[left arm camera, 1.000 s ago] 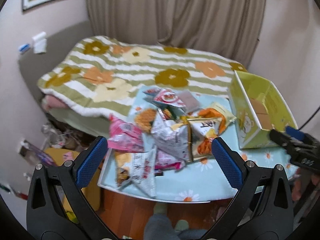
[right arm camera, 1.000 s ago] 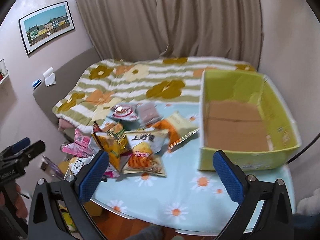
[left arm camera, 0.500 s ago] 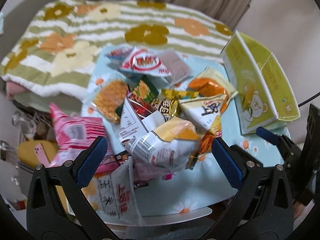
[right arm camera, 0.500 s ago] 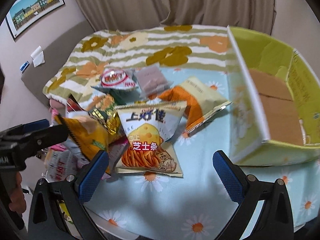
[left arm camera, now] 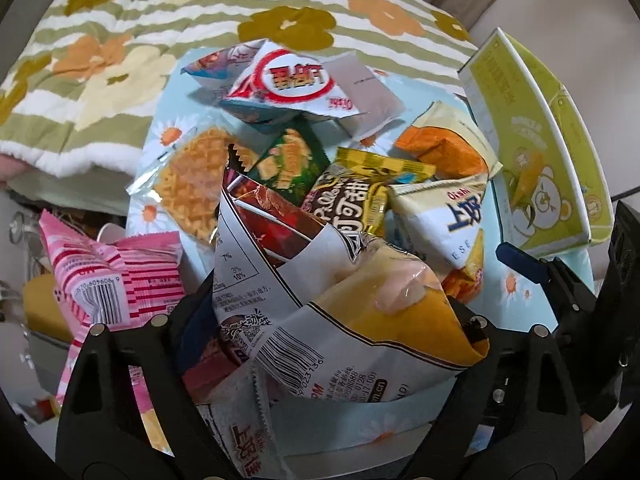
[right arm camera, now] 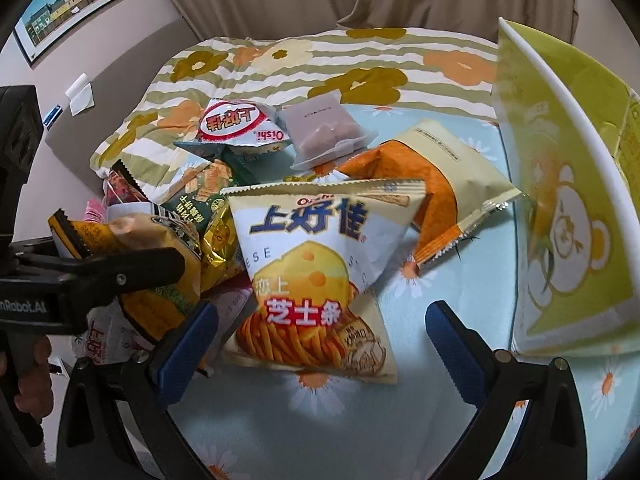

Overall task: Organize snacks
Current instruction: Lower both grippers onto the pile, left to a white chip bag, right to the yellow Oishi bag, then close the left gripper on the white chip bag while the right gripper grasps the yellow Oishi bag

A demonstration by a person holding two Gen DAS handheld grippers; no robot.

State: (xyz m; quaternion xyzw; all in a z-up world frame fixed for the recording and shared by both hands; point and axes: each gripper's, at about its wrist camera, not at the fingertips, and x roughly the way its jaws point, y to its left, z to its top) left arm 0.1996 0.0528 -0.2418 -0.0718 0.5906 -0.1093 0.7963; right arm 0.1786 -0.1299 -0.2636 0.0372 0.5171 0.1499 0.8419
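Note:
A heap of snack bags lies on the table's daisy cloth (right arm camera: 280, 432). My left gripper (left arm camera: 332, 304) points steeply down into the heap. Its jaws are closing, a yellow and white chip bag (left arm camera: 360, 312) fills the gap, and both fingers touch its sides. The right wrist view shows one left finger (right arm camera: 120, 276) lying across that bag (right arm camera: 160, 308). My right gripper (right arm camera: 320, 332) hangs open just over a cheese-stick bag (right arm camera: 312, 280), not touching it. The open yellow-green box (right arm camera: 560, 160) stands to the right of the heap.
A pink packet (left arm camera: 112, 280) hangs over the table's left edge. An orange and cream bag (right arm camera: 440, 184) lies beside the box (left arm camera: 540, 140). A flowered blanket (left arm camera: 120, 40) covers the bed behind the table. A hand (right arm camera: 36, 380) holds the left gripper's handle.
Both grippers came down close over the heap. The left jaws went from wide to narrowed around the yellow and white chip bag. The right jaws stayed wide.

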